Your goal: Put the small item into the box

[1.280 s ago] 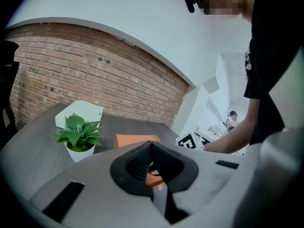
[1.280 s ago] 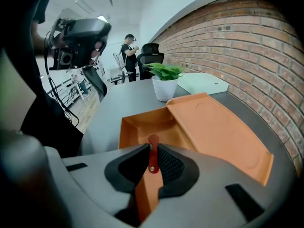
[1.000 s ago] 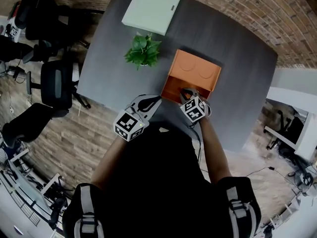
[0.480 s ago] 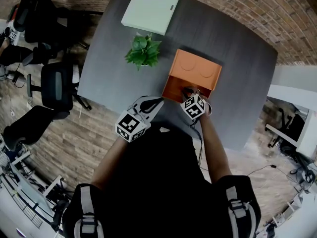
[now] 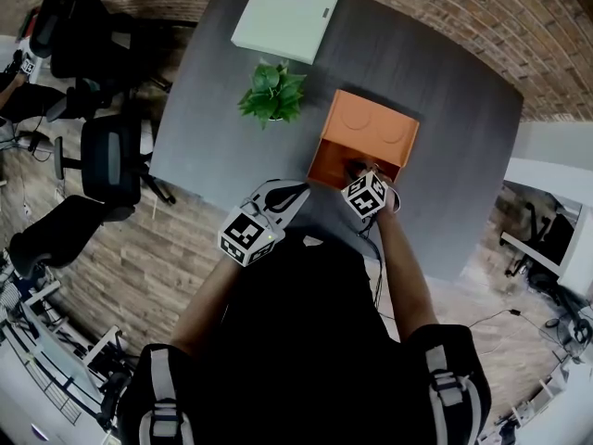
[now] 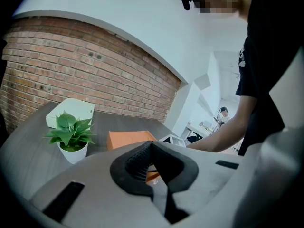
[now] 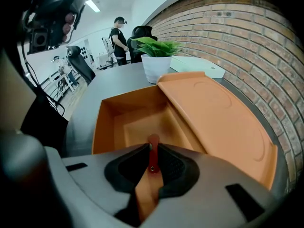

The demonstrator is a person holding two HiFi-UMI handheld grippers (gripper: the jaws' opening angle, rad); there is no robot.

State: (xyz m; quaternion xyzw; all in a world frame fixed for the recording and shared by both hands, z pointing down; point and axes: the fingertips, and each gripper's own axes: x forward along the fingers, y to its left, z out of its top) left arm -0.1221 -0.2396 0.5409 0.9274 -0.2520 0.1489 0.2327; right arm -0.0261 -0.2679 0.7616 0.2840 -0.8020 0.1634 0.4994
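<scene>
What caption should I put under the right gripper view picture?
The right gripper pinches a thin reddish-brown strap at the open orange box, its lid tipped aside.

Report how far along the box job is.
Done: the box stands open with its lid swung back, and the right gripper has its jaws clamped on the small reddish strip. In hand: the strip is held at the box's near edge. Left: lower it inside and release. The left gripper is idle, jaws shut and empty.

Matt box (image 5: 369,128); smooth matt tbl (image 5: 445,109)
</scene>
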